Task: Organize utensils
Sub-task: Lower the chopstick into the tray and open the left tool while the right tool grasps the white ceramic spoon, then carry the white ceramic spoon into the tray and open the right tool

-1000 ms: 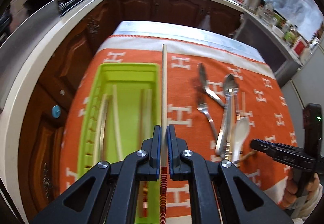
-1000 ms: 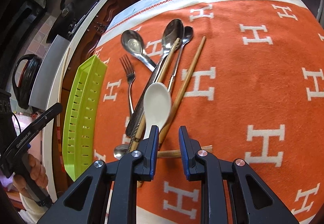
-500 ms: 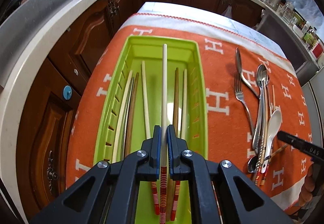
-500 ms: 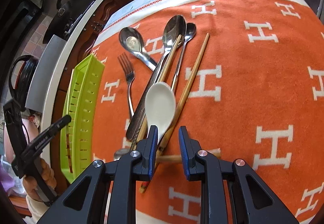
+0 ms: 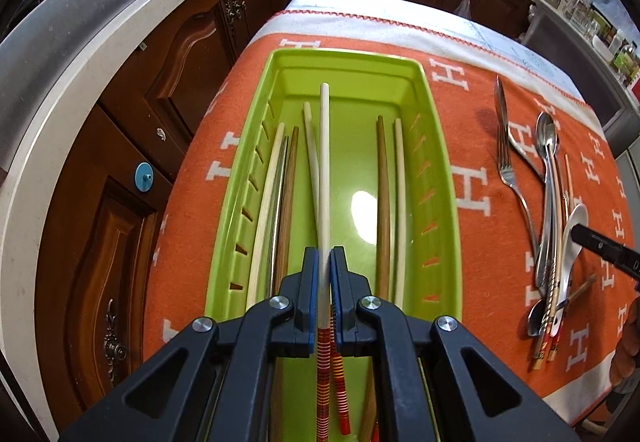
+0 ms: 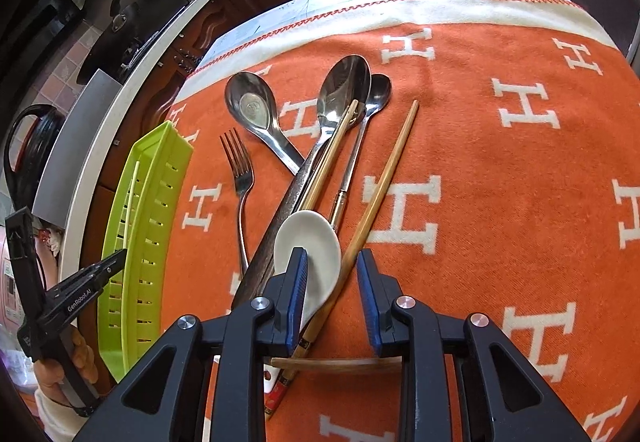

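My left gripper (image 5: 325, 262) is shut on a cream chopstick (image 5: 324, 170) with a red-striped end and holds it lengthwise over the green tray (image 5: 440, 146). Several chopsticks (image 5: 382, 194) lie in the tray. My right gripper (image 6: 331, 274) is open just above a pile of utensils on the orange cloth: a white ceramic spoon (image 6: 316, 246), a bamboo chopstick (image 6: 384, 186), metal spoons (image 6: 344, 86) and a fork (image 6: 240, 178). The bamboo chopstick runs between its fingers. The same pile shows in the left wrist view (image 5: 552, 210).
The orange blanket (image 6: 520, 202) with white H marks covers the table. The green tray also shows at the left in the right wrist view (image 6: 152, 202). Another wooden stick (image 6: 336, 365) lies crosswise under my right gripper. Dark wood cabinets (image 5: 160, 102) and a counter surround the table.
My left gripper has carried the cream chopstick from the cloth beside the tray to over the tray and lower. My right gripper has opened wider and come down closer to the white spoon and bamboo chopstick.
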`<state>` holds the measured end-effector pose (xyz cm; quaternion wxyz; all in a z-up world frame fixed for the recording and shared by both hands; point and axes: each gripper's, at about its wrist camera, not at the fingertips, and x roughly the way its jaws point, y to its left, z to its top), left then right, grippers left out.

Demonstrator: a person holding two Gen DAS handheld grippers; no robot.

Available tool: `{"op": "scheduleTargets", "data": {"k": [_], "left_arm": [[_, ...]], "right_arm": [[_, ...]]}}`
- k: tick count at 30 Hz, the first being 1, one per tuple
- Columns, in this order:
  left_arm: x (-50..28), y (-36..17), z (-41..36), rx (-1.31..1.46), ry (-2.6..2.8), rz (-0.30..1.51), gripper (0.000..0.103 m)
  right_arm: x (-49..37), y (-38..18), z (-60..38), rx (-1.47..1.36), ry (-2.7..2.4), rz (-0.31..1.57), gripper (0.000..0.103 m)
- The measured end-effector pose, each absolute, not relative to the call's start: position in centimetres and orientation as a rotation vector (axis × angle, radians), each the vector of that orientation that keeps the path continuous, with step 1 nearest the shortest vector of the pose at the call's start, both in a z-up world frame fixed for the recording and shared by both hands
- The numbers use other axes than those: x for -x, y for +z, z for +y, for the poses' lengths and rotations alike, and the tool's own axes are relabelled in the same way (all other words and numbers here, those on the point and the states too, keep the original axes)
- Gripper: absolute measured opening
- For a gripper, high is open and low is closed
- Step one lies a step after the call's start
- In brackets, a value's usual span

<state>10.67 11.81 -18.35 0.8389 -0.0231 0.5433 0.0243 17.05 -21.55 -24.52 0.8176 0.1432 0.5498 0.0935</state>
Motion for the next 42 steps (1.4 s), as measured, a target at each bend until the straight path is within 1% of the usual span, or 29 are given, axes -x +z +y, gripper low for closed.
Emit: {"op": "scheduleTargets", "data": {"k": [2,3,4,6,13,14,16,18,20,29,33,39,41,42], "left_arm": [[-10.6,-18.6,11.8,0.044,0.053,1.164,0.005],[-10.5,-18.7,11.8,0.040,0.055,1.169,0.010],[-10.4,-18.7,11.8,0.039,0.057,1.169,0.018],[-10.2,-18.5,11.9,0.037,0.061,1.160,0.023],[-9.7,-17.7,12.2,0.043,0.065,1.145,0.023],[-9.7,-17.5,12.2,0.045,0.063,1.143,0.023],[-9.7,-17.3,12.3,0.047,0.064,1.136,0.023],[-9.7,-17.1,12.3,0.047,0.064,1.131,0.023],[-9.6,-16.9,12.4,0.051,0.065,1.123,0.023],[-8.7,-15.5,13.1,0.077,0.070,1.081,0.023],[-8.3,-14.8,13.5,0.088,0.069,1.062,0.023],[-7.7,-13.7,14.3,0.099,0.073,1.025,0.024],[-7.6,-13.3,14.7,0.105,0.078,1.014,0.025],[-7.6,-13.2,15.0,0.106,0.083,1.009,0.027]], "right_arm": [[-17.3,-24.7,-21.4,-0.302,0.200,1.170,0.026],[-17.4,-24.7,-21.3,-0.303,0.202,1.168,0.026],[-17.4,-24.8,-21.3,-0.302,0.203,1.166,0.026],[-17.5,-24.8,-21.2,-0.297,0.205,1.161,0.026],[-17.4,-24.8,-21.0,-0.278,0.217,1.132,0.025],[-17.3,-24.7,-20.9,-0.267,0.219,1.123,0.023],[-17.2,-24.5,-20.7,-0.251,0.229,1.100,0.013],[-17.0,-24.2,-20.4,-0.242,0.237,1.088,0.006],[-16.7,-23.6,-20.2,-0.216,0.230,1.059,0.004],[-14.0,-19.3,-17.9,-0.046,0.176,0.852,0.004],[-13.2,-17.4,-17.3,-0.041,0.152,0.788,0.004],[-12.4,-14.3,-16.0,-0.068,0.186,0.755,0.004],[-12.5,-13.3,-15.0,-0.067,0.213,0.755,0.004],[-12.6,-12.9,-14.3,-0.066,0.227,0.757,0.004]]}}
